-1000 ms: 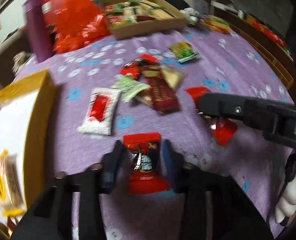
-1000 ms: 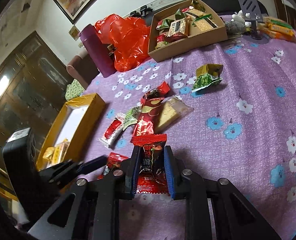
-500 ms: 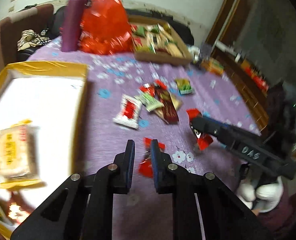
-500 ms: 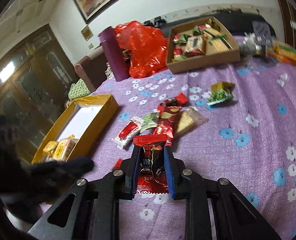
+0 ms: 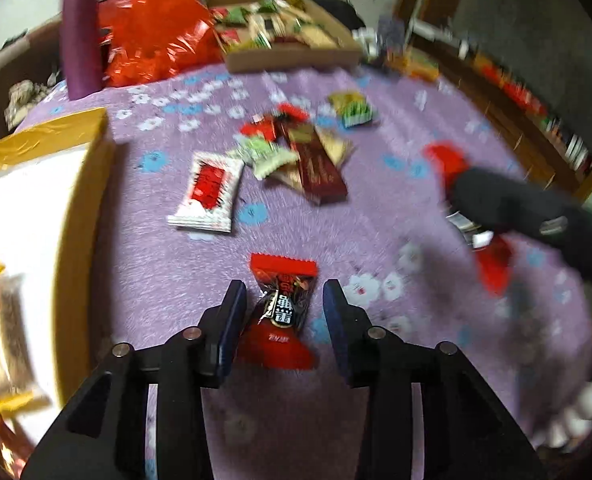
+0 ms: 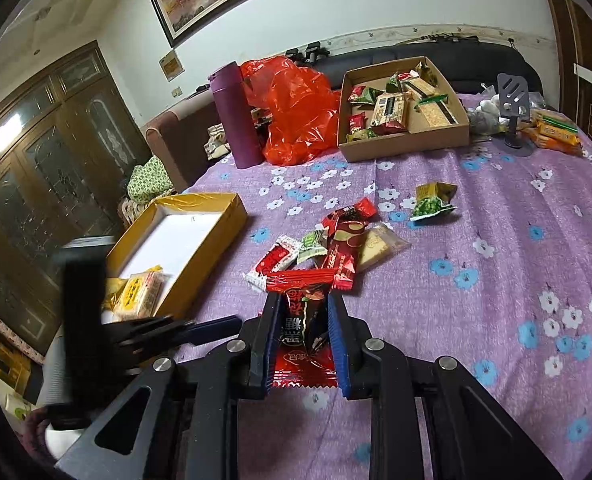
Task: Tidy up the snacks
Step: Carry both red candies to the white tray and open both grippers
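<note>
Down-tilted, left gripper jaws just opening astride a red candy; right gripper clamping another.

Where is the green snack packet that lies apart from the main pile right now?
In the right wrist view, the green snack packet lies alone on the purple flowered cloth, right of the central snack pile and nearer than the brown cardboard tray.

Red-and-black candy flat on the purple cloth; a matching candy held upright. Loose wrapped snacks piled mid-table, green packet apart. Yellow box holds a cracker pack.
</note>
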